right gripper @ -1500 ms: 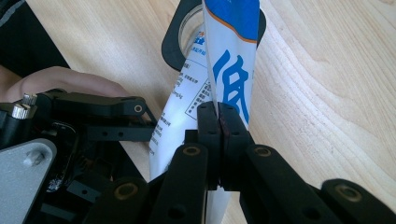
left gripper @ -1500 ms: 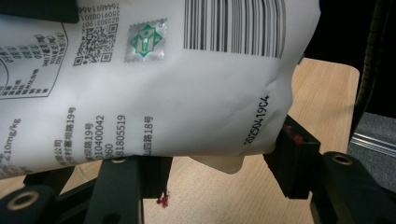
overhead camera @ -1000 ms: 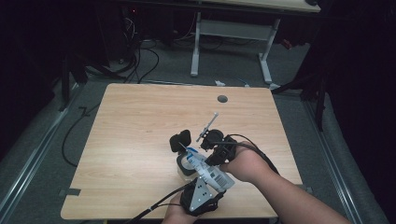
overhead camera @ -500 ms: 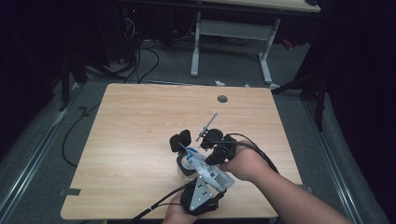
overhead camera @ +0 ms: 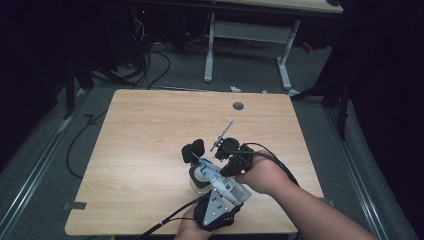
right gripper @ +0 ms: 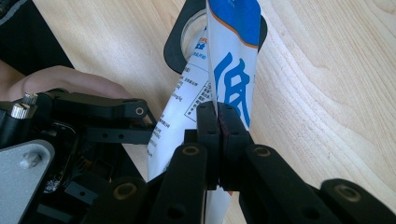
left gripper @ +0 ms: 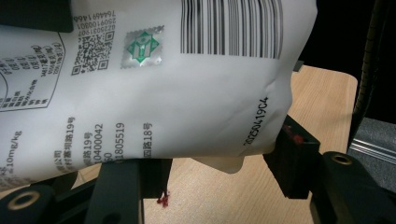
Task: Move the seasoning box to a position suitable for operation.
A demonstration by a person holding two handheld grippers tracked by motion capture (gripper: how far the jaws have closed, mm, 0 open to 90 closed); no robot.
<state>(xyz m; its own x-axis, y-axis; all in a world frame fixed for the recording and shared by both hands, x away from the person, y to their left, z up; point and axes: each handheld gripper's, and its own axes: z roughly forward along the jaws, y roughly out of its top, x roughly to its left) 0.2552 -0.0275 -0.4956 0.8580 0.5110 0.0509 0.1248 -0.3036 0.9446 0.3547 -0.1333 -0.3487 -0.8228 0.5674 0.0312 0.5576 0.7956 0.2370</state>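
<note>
pouch: white and blue printed pouch [overhead camera: 222,178] lay lower centre of the high view, held tilted above the table between both grippers; barcode, QR code and date print filled the upper part of the left gripper view [left gripper: 154,84]; blue characters on white at top centre of the right gripper view [right gripper: 231,70]
cup: round clear container [overhead camera: 199,176] with a black rim sat under the pouch's upper end, lower centre of the high view; seen again at top centre of the right gripper view [right gripper: 187,35]; contents too hidden to tell
right gripper: right gripper [right gripper: 218,135] had its jaws pressed together on a thin edge of the pouch, no gap visible; in the high view it sat right of centre [overhead camera: 231,156]
right hand: hand [overhead camera: 262,175] wrapped the gripper body, forearm entered from the lower right corner
left gripper: left gripper [left gripper: 215,172] jaws stood apart at the bottom of its own view with the pouch body between them; whether the pads touched it, cannot tell; in the high view its grey plate showed at bottom centre [overhead camera: 216,207]
left hand: mostly cut off by the bottom edge of the high view [overhead camera: 190,231]
thin tool: slim light rod [overhead camera: 223,134] stuck up from above the right gripper, centre frame; too small to identify
table: light wood top [overhead camera: 150,130], round cable hole upper right [overhead camera: 238,106]
red marks: red smears on the left jaw pads [left gripper: 163,199]; source unclear
</note>
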